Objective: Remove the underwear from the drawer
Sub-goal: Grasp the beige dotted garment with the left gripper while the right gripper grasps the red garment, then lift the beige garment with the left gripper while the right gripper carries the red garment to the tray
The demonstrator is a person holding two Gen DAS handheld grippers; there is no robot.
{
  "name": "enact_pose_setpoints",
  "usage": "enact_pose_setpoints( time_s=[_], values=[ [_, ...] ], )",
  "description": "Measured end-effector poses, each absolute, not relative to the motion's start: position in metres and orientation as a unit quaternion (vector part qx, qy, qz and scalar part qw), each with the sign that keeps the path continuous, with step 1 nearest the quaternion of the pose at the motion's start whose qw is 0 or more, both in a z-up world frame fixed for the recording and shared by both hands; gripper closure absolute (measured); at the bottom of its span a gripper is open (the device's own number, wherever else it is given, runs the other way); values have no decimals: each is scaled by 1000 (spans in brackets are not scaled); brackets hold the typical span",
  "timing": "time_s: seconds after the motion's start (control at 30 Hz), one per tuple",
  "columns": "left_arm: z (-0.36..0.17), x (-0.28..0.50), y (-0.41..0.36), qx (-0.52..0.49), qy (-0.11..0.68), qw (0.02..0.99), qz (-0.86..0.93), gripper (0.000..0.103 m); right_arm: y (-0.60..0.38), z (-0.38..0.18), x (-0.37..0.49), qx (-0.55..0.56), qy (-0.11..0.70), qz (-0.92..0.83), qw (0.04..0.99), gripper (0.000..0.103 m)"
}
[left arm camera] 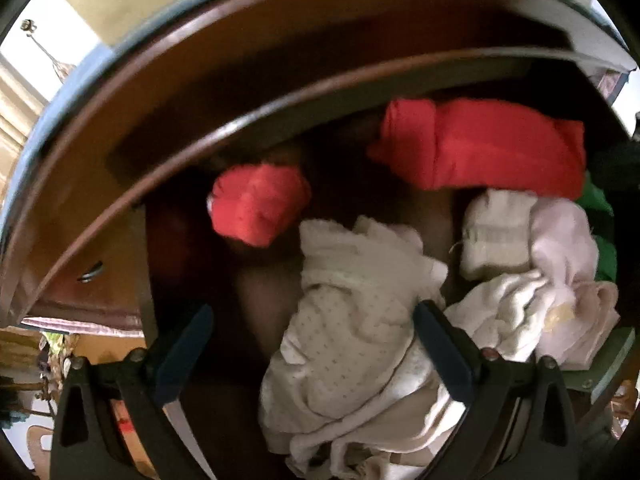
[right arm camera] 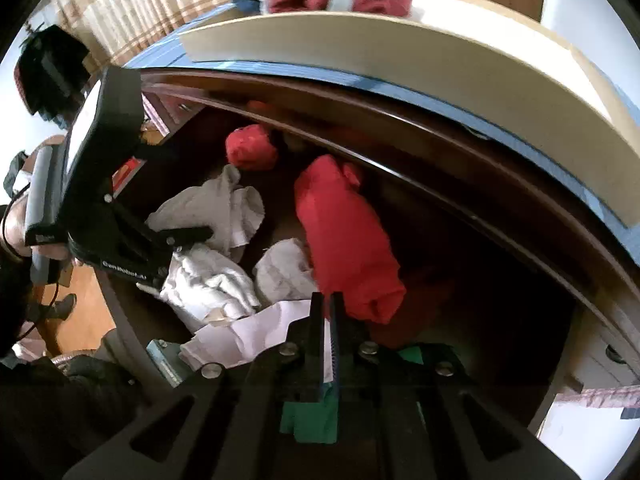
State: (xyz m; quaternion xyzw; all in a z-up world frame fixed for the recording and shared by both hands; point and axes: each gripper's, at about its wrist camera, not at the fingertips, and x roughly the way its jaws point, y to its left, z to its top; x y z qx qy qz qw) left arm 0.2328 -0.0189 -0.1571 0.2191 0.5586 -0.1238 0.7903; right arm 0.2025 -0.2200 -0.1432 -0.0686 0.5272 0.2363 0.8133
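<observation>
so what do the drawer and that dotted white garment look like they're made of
The drawer looks like dark reddish-brown wood with a glossy varnish: light glints along its curved edge, though veneer can't be ruled out. The dotted white garment looks like soft knit fabric, probably cotton: matte, limp and crumpled into loose folds, with a fine printed dot pattern.

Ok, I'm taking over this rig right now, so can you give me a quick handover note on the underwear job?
Left gripper: open, fingers either side of the dotted white garment in the drawer, not closed on it.
Right gripper: shut, above the pale pink cloth and green cloth; unclear whether it pinches anything.
Also in the drawer: small red roll, large red roll.
Done: drawer open.
Left: grip a piece and lift it out.
</observation>
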Motion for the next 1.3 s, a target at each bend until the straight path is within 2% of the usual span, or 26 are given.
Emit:
enact_pose_setpoints(
  time_s=[0.2, 0.27, 0.3, 0.33, 0.37, 0.4, 0.43, 0.53, 0.63, 0.7, 0.83, 0.87, 0.9, 1.0, 1.2, 1.3],
  values=[
    [-165, 245, -19, 223, 590, 765, -129, 2, -217, -148, 218, -78, 530, 249, 807, 96],
    [-165, 246, -20, 227, 591, 764, -129, 1, -216, -147, 220, -71, 530, 259, 804, 76],
    [-165, 246, -20, 227, 591, 763, -129, 1, -215, -147, 220, -69, 529, 264, 803, 46],
    [-165, 246, -20, 227, 590, 764, -131, 1, -214, -147, 219, -65, 528, 271, 802, 29],
    [-164, 246, -20, 225, 588, 765, -133, 4, -213, -146, 218, -64, 525, 274, 803, 28],
    [-163, 246, -19, 217, 587, 767, -141, 21, -212, -146, 217, -71, 522, 268, 806, 28],
    [-165, 247, -17, 204, 591, 765, -152, 28, -210, -145, 216, -84, 516, 258, 812, 28],
    [-165, 246, -22, 210, 587, 767, -150, 30, -206, -145, 218, -110, 500, 247, 822, 28],
    [-161, 242, -21, 205, 573, 780, -144, 45, -202, -150, 227, -121, 503, 240, 822, 29],
    [-154, 243, -14, 181, 568, 789, -147, 61, -198, -157, 234, -138, 504, 231, 821, 29],
    [-141, 238, -1, 127, 554, 807, -158, 63, -190, -174, 248, -154, 508, 219, 819, 30],
    [-140, 236, 0, 124, 550, 811, -157, 63, -188, -179, 252, -155, 512, 220, 816, 32],
    [-137, 234, 2, 116, 546, 814, -158, 63, -186, -182, 253, -159, 512, 221, 815, 39],
    [-133, 226, 6, 95, 541, 821, -157, 64, -176, -195, 254, -178, 524, 228, 801, 44],
    [-108, 206, 21, 48, 516, 840, -161, 64, -169, -203, 258, -200, 521, 240, 794, 44],
    [-101, 207, 23, 32, 508, 847, -155, 64, -168, -203, 258, -203, 532, 232, 788, 55]
  ],
)
